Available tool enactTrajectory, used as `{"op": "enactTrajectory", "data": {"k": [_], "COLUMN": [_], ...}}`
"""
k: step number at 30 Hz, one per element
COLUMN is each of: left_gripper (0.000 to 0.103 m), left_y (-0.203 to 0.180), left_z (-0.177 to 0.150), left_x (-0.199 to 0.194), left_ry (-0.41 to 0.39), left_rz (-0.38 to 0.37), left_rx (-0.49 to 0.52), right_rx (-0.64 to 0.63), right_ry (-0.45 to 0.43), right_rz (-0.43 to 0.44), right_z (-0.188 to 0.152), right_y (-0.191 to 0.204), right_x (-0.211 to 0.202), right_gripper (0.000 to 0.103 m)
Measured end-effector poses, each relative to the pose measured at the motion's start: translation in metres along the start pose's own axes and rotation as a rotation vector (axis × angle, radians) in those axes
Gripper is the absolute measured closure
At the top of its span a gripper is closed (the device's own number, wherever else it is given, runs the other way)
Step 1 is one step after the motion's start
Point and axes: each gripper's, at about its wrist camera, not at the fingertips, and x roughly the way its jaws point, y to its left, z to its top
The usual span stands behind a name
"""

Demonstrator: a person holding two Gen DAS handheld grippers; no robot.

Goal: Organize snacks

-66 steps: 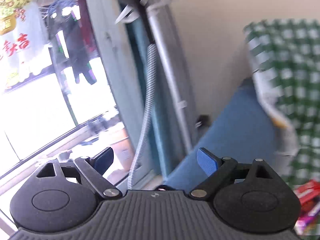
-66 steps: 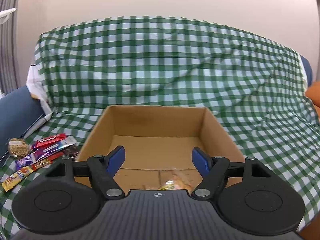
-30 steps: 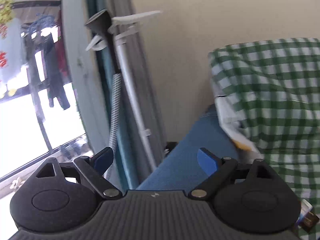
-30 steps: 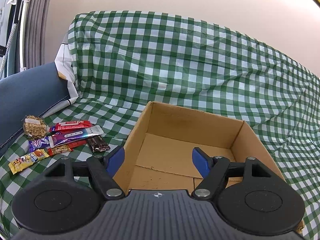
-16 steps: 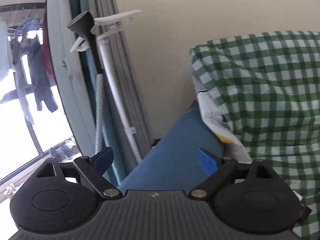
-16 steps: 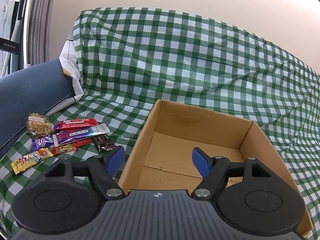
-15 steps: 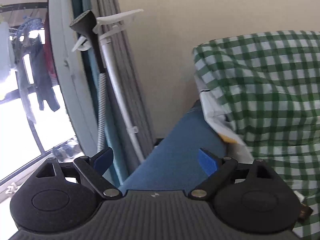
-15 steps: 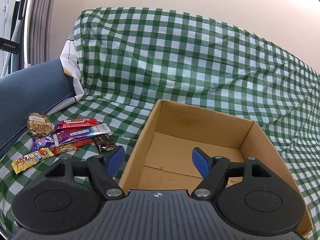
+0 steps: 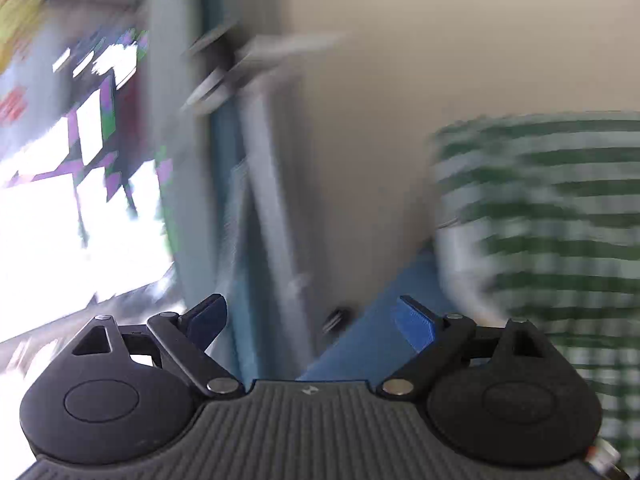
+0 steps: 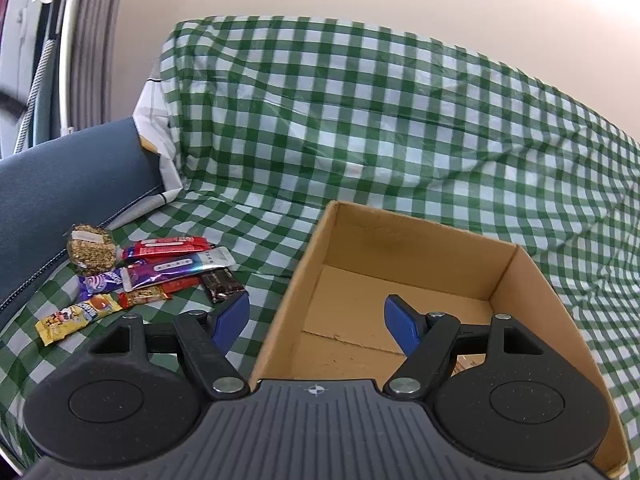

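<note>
Left claw [image 9: 310,318] is spread wide with nothing in it, pointing at a badly blurred window [image 9: 60,220] and wall. Over on the checked cloth [image 10: 360,120], the snacks [image 10: 152,272] lie in a loose pile beside the blue cushion [image 10: 60,184], just left of the box [image 10: 420,280]. Right claw [image 10: 316,320] is released too, straddling the box's left wall.

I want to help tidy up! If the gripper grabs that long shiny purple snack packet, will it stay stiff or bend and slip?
The purple packet lies flat and thin on the checked cloth, so it is probably light and would likely bend if pinched at one end. Its glossy foil suggests it may slip between the pads. The right gripper is open above the box's left wall.
</note>
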Motion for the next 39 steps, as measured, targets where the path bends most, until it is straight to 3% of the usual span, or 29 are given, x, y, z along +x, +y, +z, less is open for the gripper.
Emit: {"op": "enactTrajectory", "data": {"k": [2, 4, 5, 6, 8, 9, 10, 11, 13, 18, 20, 22, 26, 30, 32, 33, 35, 37, 39], "left_gripper": [0.009, 0.013, 0.031, 0.042, 0.082, 0.088, 0.091, 0.091, 0.091, 0.09, 0.09, 0.087, 0.061, 0.059, 0.059, 0.059, 0.059, 0.059, 0.059], "left_y": [-0.019, -0.035, -0.039, -0.042, -0.047, -0.049, -0.051, -0.052, -0.054, -0.047, -0.053, -0.064, -0.075, -0.077, -0.081, -0.084, -0.091, -0.098, -0.103], "left_z": [-0.001, -0.007, -0.01, -0.014, -0.023, -0.03, -0.037, -0.044, -0.054, -0.079, -0.089, -0.096, -0.11, -0.125, -0.13, -0.131, -0.132, -0.135, -0.141], "left_x": [-0.012, -0.015, -0.014, -0.011, 0.0, 0.006, 0.01, 0.012, 0.018, 0.047, 0.053, 0.049, 0.051, 0.054, 0.054, 0.053, 0.051, 0.051, 0.051], "left_ry": [-0.017, 0.029, 0.075, 0.131, 0.271, 0.347, 0.414, 0.464, 0.552, 0.777, 0.848, 0.879, 0.929, 0.969, 0.982, 0.981, 0.978, 0.998, 1.005], "left_rz": [-0.15, -0.282, -0.342, -0.401, -0.52, -0.565, -0.596, -0.619, -0.654, -0.694, -0.704, -0.715, -0.705, -0.665, -0.658, -0.66, -0.68, -0.701, -0.698], "left_rx": [0.051, 0.081, 0.069, 0.052, 0.015, 0.001, -0.002, 0.003, 0.006, -0.116, -0.093, -0.029, 0.027, 0.089, 0.133, 0.161, 0.202, 0.234, 0.269], "right_rx": [-0.006, -0.015, -0.018, -0.015, 0.001, 0.011, 0.025, 0.04, 0.078, 0.121, 0.118, 0.103, 0.048, 0.026, 0.026, 0.02, 0.002, 0.014, 0.032], "right_ry": [-0.007, 0.004, 0.014, 0.027, 0.071, 0.098, 0.131, 0.162, 0.232, 0.368, 0.412, 0.453, 0.522, 0.588, 0.581, 0.575, 0.562, 0.567, 0.564], "right_rz": [0.025, 0.051, 0.057, 0.062, 0.078, 0.085, 0.092, 0.098, 0.113, 0.126, 0.138, 0.143, 0.149, 0.153, 0.155, 0.165, 0.186, 0.202, 0.211], "right_z": [0.01, 0.024, 0.031, 0.038, 0.051, 0.056, 0.061, 0.064, 0.067, 0.062, 0.059, 0.055, 0.046, 0.033, 0.031, 0.03, 0.032, 0.034, 0.037], "right_y": [0.007, 0.019, 0.026, 0.032, 0.044, 0.049, 0.053, 0.056, 0.062, 0.071, 0.074, 0.077, 0.086, 0.091, 0.092, 0.093, 0.092, 0.089, 0.089], "right_x": [0.003, 0.014, 0.022, 0.031, 0.054, 0.066, 0.081, 0.093, 0.118, 0.166, 0.182, 0.2, 0.235, 0.264, 0.268, 0.268, 0.261, 0.25, 0.236], "right_gripper": [0.027, 0.027, 0.028, 0.028, 0.033, 0.037, 0.048, 0.058, 0.062, 0.062, 0.056, 0.053, 0.043, 0.042, 0.041, 0.046, 0.075, 0.097, 0.101]}}
